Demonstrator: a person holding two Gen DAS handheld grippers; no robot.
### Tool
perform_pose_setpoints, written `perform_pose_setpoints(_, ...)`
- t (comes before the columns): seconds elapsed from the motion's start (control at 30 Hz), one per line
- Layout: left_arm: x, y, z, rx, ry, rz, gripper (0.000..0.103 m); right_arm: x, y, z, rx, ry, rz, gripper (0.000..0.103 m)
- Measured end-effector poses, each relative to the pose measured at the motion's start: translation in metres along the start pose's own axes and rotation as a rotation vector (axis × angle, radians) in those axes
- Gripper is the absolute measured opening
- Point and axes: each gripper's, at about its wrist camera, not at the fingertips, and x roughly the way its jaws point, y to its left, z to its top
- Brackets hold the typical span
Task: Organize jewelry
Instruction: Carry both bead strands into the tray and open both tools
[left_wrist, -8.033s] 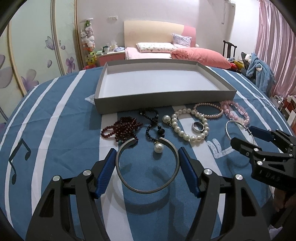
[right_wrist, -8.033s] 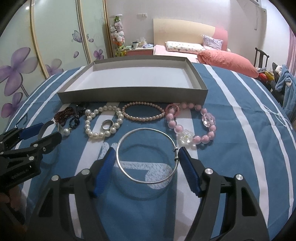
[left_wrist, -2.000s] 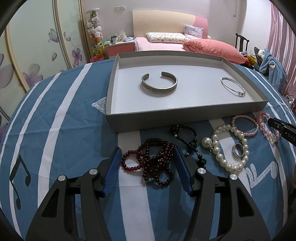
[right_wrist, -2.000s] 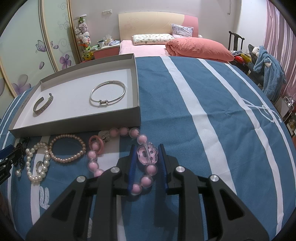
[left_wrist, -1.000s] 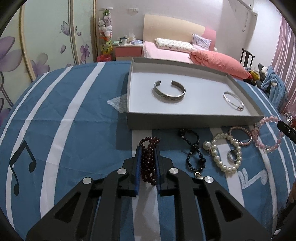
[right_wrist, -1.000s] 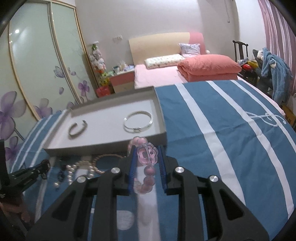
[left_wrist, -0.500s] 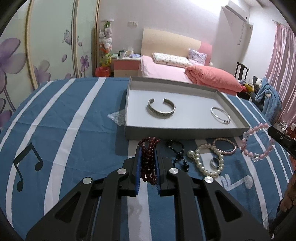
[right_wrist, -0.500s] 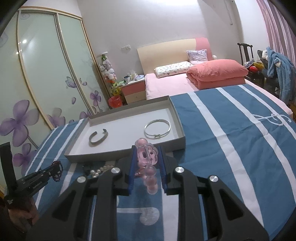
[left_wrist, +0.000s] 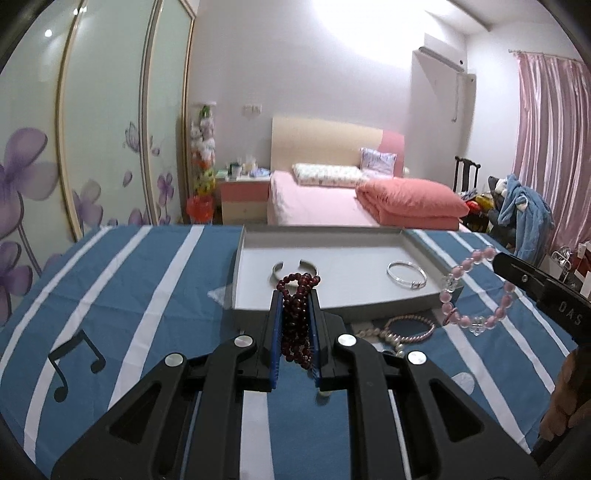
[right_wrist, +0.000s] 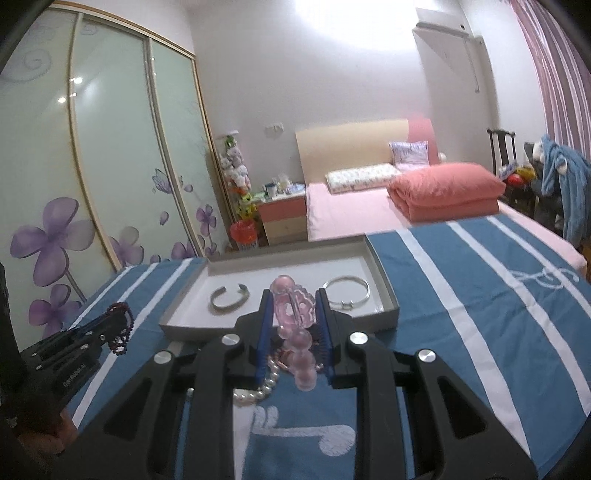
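Left gripper (left_wrist: 295, 325): we held it clenched on the dark red bead bracelet (left_wrist: 296, 314), lifted above the striped cloth (left_wrist: 147, 288).
Right gripper (right_wrist: 293, 325): we gripped the pink bead bracelet (right_wrist: 295, 314), which hung down.
Grey tray (left_wrist: 255, 308): it held the silver cuff (right_wrist: 229, 298) and the thin bangle (left_wrist: 406, 275).
Cloth: the pearl strand (right_wrist: 258, 389) lay there.

Left gripper (left_wrist: 295, 295) is closed on dark red beads (left_wrist: 295, 321); right gripper (right_wrist: 291, 299) is clamped on a pink bracelet (right_wrist: 293, 314). Both point slightly downward.
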Motion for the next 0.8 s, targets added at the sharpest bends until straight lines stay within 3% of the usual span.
perform_pose_setpoints(0.3,-0.009,-0.008,0.004,0.015,-0.089,0.017,0.014,-0.021,0.025,0.006,-0.079,-0.131,-0.03,0.023)
perform_pose_setpoints(0.8,-0.01,-0.017,0.01,0.019,-0.129,0.025,0.014,-0.025,0.031,0.014,-0.08,-0.203,-0.045,0.023)
